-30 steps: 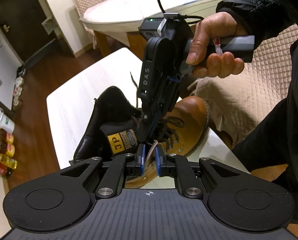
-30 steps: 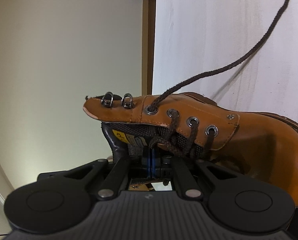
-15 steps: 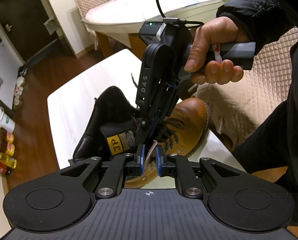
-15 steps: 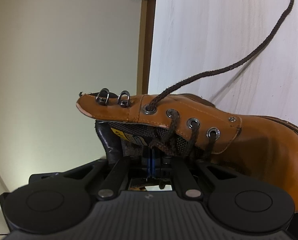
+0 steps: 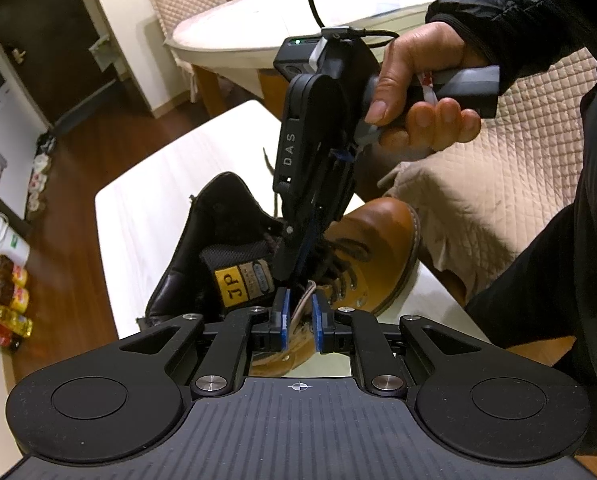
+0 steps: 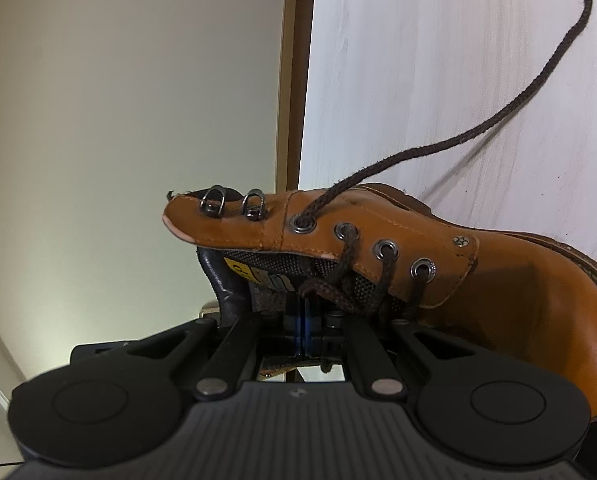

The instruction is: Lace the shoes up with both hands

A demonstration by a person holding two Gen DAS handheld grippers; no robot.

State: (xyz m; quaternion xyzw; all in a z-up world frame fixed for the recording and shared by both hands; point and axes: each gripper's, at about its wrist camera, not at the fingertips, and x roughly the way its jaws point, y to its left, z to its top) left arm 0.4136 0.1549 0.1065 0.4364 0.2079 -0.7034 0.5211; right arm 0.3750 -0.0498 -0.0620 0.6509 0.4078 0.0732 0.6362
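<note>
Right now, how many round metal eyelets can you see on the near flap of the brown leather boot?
4, in one row on the brown leather boot: at and. The opposite flap's eyelets are hidden.

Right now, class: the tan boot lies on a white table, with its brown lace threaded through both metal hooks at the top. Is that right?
Not quite. In the right wrist view both hooks are empty; the lace leaves the top eyelet and trails over the table. The boot does lie on the white table.
</note>
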